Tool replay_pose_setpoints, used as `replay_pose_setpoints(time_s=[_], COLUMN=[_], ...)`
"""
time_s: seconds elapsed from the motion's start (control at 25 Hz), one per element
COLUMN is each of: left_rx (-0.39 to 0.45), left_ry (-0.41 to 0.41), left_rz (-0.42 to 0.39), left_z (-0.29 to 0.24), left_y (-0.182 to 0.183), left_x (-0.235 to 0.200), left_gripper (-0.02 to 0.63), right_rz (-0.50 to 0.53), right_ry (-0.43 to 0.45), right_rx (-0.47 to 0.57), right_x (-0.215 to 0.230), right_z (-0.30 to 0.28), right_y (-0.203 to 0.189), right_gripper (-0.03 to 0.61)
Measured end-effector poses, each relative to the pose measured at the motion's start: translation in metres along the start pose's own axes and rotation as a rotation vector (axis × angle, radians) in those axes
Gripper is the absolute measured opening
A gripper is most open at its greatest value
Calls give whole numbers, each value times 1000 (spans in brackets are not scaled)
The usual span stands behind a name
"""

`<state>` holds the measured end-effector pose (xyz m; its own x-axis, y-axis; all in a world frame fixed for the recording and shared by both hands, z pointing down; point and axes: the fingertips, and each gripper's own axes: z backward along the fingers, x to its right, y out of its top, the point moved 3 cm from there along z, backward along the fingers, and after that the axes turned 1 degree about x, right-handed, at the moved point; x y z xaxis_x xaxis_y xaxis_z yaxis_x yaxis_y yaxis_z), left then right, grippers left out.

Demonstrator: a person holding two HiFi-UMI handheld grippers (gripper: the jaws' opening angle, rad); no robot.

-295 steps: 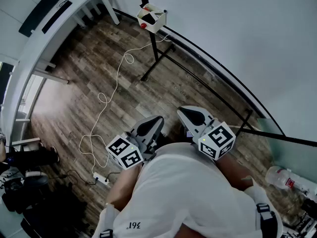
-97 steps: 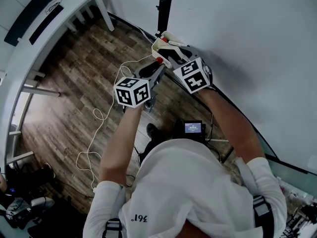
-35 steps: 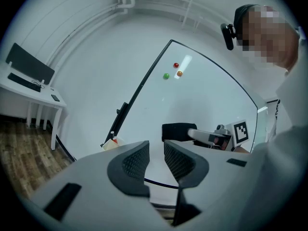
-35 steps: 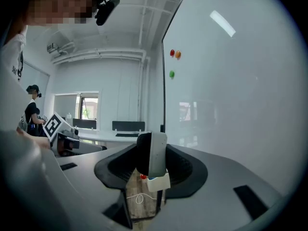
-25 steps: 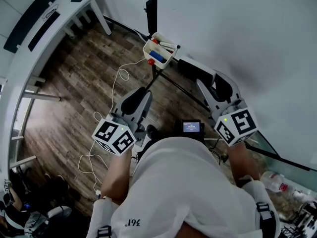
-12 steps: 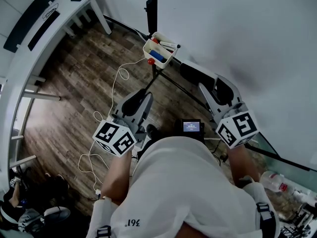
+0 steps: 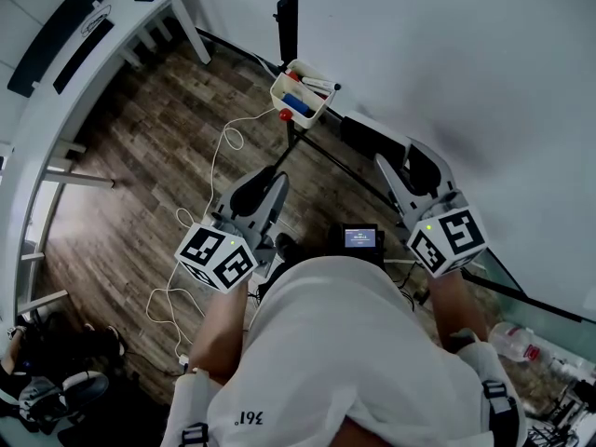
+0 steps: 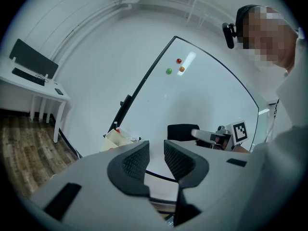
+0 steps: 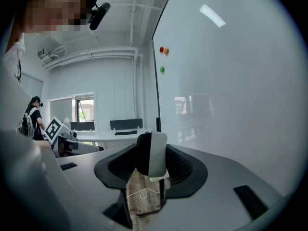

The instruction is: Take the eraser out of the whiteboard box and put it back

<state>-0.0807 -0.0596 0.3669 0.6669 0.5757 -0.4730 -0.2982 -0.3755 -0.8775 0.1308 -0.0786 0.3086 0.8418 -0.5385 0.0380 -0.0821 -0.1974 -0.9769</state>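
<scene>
Right gripper view showed the right tongs (image 9: 152, 163) pinching the eraser (image 9: 157, 150), now withdrawn well clear of the box (image 7: 277, 91); left tongs (image 8: 155, 159) spread, empty; return judged outstanding.

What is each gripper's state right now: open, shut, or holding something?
Left gripper: open, nothing between its jaws.
Right gripper: shut on the eraser.

The whiteboard box (image 7: 300, 99) is parked at the whiteboard's (image 7: 466, 63) lower corner, ahead of both grippers. The eraser (image 9: 151, 154) is sandwiched between the right gripper's (image 9: 152, 170) jaws, well apart from the box. The left gripper (image 8: 156, 154) is found left of it, with a desk (image 7: 84, 45) way off left.
</scene>
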Motion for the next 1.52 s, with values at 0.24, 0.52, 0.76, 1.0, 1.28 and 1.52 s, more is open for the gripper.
replay_pose_setpoints(time_s=[0.24, 0.52, 0.76, 1.0, 1.28, 1.52], left_rx=[8, 14, 19, 20, 14, 5], left_ry=[-12, -18, -22, -27, -15, 1], left_rz=[-6, -16, -35, -68, -91, -111], left_z=[0, -6, -14, -25, -37, -52], left_y=[1, 7, 16, 25, 33, 31], left_x=[2, -2, -5, -10, -23, -41], left_gripper=[101, 101, 101, 101, 101, 101], right_rz=[15, 34, 73, 120, 162, 194], right_ry=[10, 5, 7, 14, 23, 30], right_rx=[0, -1, 9, 16, 8, -20], right_x=[-2, 3, 5, 7, 9, 14], right_z=[-1, -9, -21, -37, -62, -91], right_y=[4, 8, 19, 29, 34, 30], right_gripper=[193, 193, 193, 193, 192, 192])
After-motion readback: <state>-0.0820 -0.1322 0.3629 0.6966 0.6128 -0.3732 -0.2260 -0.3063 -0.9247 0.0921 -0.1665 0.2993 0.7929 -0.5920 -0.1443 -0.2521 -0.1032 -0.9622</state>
